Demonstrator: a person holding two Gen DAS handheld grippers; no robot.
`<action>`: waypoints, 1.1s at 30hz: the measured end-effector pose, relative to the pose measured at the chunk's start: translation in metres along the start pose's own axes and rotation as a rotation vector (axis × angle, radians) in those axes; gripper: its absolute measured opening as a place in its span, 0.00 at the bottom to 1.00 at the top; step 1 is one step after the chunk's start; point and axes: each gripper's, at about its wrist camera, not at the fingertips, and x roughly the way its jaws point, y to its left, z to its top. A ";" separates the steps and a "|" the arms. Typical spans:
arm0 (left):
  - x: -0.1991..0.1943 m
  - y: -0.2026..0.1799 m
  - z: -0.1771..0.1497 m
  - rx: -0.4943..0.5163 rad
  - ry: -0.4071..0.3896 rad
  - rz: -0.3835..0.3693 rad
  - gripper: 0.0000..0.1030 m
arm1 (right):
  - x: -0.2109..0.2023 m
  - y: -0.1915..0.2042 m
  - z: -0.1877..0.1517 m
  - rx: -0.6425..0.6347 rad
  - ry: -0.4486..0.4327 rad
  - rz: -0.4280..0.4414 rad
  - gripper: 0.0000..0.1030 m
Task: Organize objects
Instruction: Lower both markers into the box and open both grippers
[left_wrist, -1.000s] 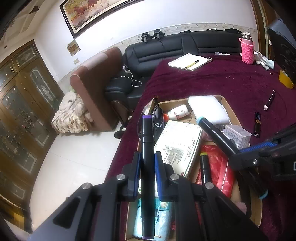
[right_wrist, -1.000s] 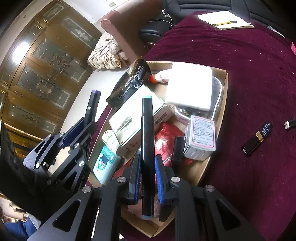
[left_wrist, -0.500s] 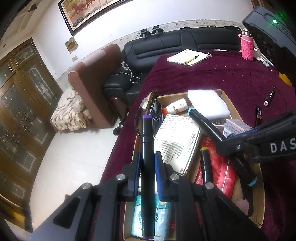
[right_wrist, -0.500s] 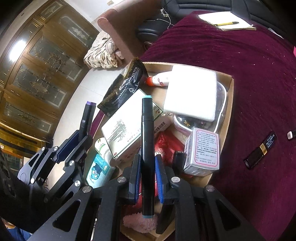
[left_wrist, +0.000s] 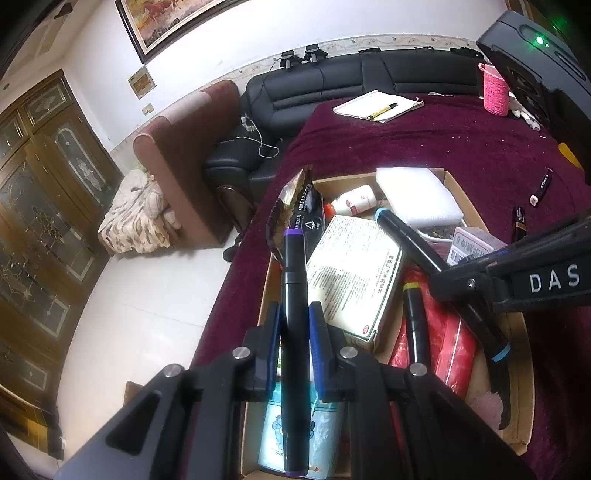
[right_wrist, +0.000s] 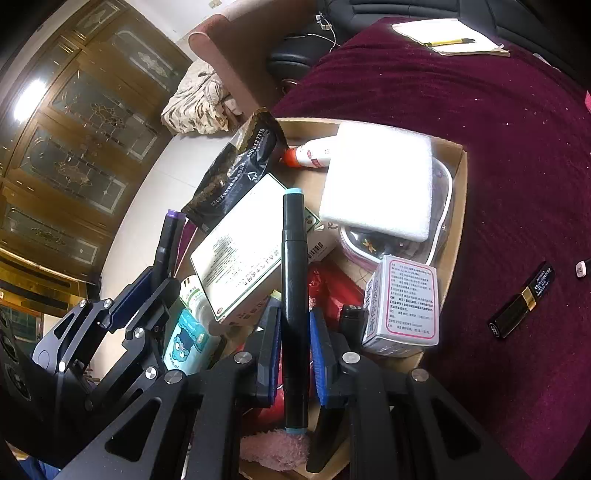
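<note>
Left wrist view. Left tool (left_wrist: 294, 334) is clamped on a black marker with purple end caps (left_wrist: 293, 295), gripped near mid-barrel, cap end pointing away from the camera. It hangs above the near left part of the cardboard box (left_wrist: 469, 199). Judged light, rigid, smooth plastic: slippery along its length, so a mid-barrel hold across the round section is the sound place; a grip near an end would let it pivot. Right tool (left_wrist: 461, 286) enters from the right, clamped on a second black marker with blue caps (left_wrist: 417, 243), held slanted over the box. A third marker with a yellow band (left_wrist: 415, 321) lies inside on a red packet (left_wrist: 448, 339).

Right wrist view. Right tool (right_wrist: 293, 347) shows the blue-capped marker (right_wrist: 294, 280) pinched mid-barrel, upright in frame, above the box's clutter: a white printed carton (right_wrist: 240, 254), a white foam pad (right_wrist: 380, 177), a small pink-edged carton (right_wrist: 404, 299), a dark foil pouch (right_wrist: 236, 173). Left tool (right_wrist: 147, 291) with its purple marker (right_wrist: 166, 243) sits at the left.

Surface: table under a dark red velvety cloth (right_wrist: 517, 147), soft, likely to stop rolling. A lipstick (right_wrist: 521, 310) lies loose on it. Room: black sofa (left_wrist: 369, 81), wooden glazed cabinet (left_wrist: 44, 192), pale tiled floor (left_wrist: 147, 295).
</note>
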 end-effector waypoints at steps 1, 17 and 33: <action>0.001 0.000 0.000 0.001 0.001 -0.001 0.14 | 0.000 0.000 0.000 0.000 -0.001 -0.002 0.18; 0.005 -0.001 -0.004 0.002 0.020 -0.007 0.14 | -0.001 0.002 -0.001 0.001 0.004 -0.007 0.19; 0.007 0.002 -0.004 -0.009 0.030 0.002 0.14 | -0.002 0.007 0.000 -0.010 0.001 -0.008 0.26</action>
